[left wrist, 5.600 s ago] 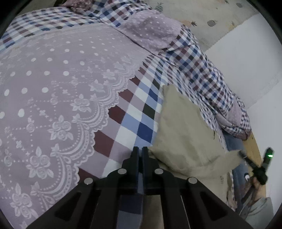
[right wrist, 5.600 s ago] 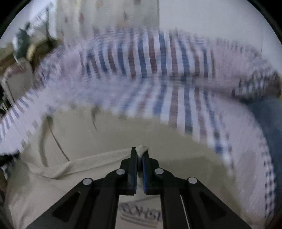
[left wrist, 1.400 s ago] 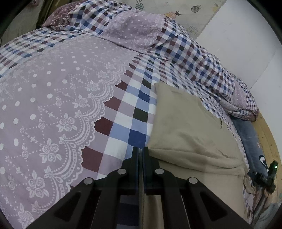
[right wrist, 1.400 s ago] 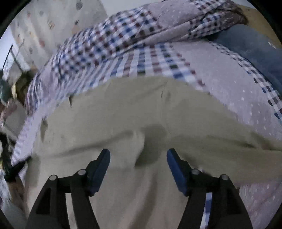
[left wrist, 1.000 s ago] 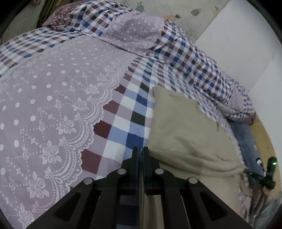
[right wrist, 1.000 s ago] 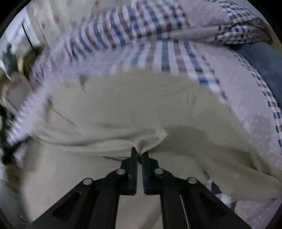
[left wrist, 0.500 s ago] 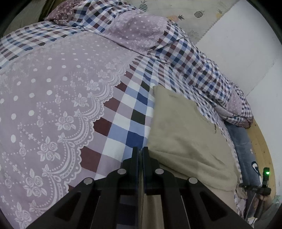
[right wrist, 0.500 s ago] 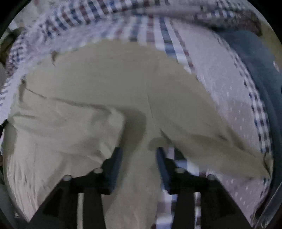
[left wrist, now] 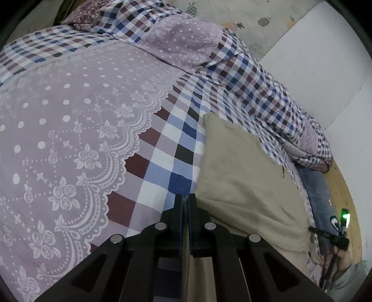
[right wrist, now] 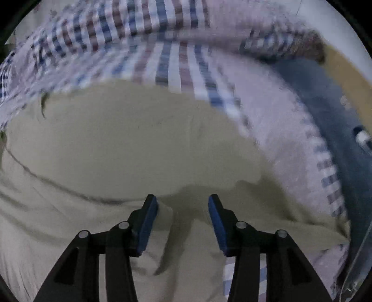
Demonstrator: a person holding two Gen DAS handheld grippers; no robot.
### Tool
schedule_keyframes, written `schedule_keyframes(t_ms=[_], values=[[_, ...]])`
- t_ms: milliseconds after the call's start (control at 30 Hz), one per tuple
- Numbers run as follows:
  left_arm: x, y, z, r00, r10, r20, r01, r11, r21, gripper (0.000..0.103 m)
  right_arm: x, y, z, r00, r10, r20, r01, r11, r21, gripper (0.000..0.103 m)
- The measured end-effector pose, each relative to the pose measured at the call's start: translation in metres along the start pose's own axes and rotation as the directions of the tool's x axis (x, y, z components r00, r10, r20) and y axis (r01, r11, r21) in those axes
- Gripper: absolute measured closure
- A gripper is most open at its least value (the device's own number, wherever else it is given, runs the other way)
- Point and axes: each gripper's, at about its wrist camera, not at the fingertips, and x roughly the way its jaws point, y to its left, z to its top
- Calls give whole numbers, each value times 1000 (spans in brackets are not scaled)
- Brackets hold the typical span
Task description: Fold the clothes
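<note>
Left gripper [left wrist: 185,197] fingers clamping beige garment [left wrist: 244,176]; right gripper [right wrist: 183,201] fingers apart.

Left tool [left wrist: 185,199] pinches beige garment [left wrist: 241,176] on checked bedspread [left wrist: 162,148].

Bed's covered w/ a quilt [left wrist: 76,130] — lilac w/ white polka dots and lacy rose print, plus a checked border in blue, maroon and white. Along the far side a bunched-up duvet [left wrist: 244,76], same check pattern, runs next to a white wall [left wrist: 325,69]. Pineapple-print wall mat [left wrist: 234,16] up top. Blue fabric [left wrist: 313,185] lies at the bed edge, beside a wooden frame [left wrist: 346,192] — pretty blurry in the right wrist view tbh.
</note>
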Motion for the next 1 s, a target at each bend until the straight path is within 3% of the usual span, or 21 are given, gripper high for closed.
schedule_keyframes(t_ms=[67, 167, 400, 467, 533, 667, 700, 733, 800, 933, 1000], values=[[1, 2, -1, 1000, -7, -1, 7, 1000, -5, 100, -24, 28, 13, 995, 51, 85, -48, 998, -35, 52], [3, 8, -2, 999, -32, -1, 32, 999, -25, 100, -51, 98, 44, 964, 222, 145, -203, 970, -137, 51], [2, 11, -5, 998, -60, 12, 61, 998, -22, 100, -44, 284, 93, 841, 539, 43, -495, 800, -339, 50], [2, 12, -6, 998, -67, 12, 67, 997, -26, 100, -30, 329, 102, 835, 550, 12, -508, 780, -366, 50], [2, 14, -6, 997, -72, 12, 72, 997, -28, 100, -20, 361, 107, 845, 535, 0, -491, 776, -396, 50], [0, 16, -9, 997, -75, 13, 76, 997, -26, 101, 11, 405, 121, 893, 450, 2, -403, 802, -441, 52], [-1, 16, -9, 997, -75, 15, 75, 997, -24, 101, 16, 412, 124, 909, 418, -1, -374, 812, -448, 65], [-1, 16, -10, 997, -76, 17, 76, 997, -21, 101, 22, 420, 126, 923, 385, -5, -345, 821, -456, 98], [-5, 14, -10, 997, -76, 28, 77, 997, -12, 101, 33, 431, 128, 930, 365, -38, -340, 816, -468, 100], [-16, 5, -10, 995, -76, 72, 73, 997, 31, 101, 5, 450, 134, 901, 431, 56, -348, 792, -502, 101], [-12, 8, -11, 997, -58, 51, 57, 998, 14, 101, 16, 465, 131, 924, 381, 43, -300, 788, -538, 100]])
